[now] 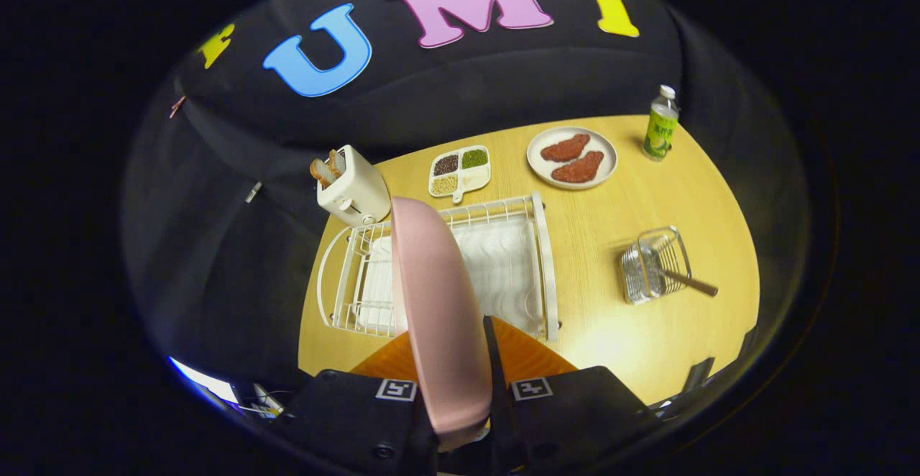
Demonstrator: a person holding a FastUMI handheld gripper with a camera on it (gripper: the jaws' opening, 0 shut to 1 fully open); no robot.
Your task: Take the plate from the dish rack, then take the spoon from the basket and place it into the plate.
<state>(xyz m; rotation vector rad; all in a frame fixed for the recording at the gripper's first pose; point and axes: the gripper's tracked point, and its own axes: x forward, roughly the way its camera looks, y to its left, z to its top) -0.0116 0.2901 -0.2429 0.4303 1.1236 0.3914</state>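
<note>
A pink plate [436, 303] stands on edge between my fingers, and my gripper [460, 361] is shut on its rim. The plate hangs above the white wire dish rack [544, 260], lifted clear of its slots. To the right of the rack, a small metal wire basket [655, 264] lies on the wooden table, and a spoon [686, 280] with a brown handle sticks out of it toward the right.
Behind the rack stand a white toaster [353, 188] with bread slices, a divided dish of grains [460, 170], a plate with two brown patties [572, 157] and a green-labelled bottle [660, 125]. Bare wooden table [596, 332] lies between rack and basket.
</note>
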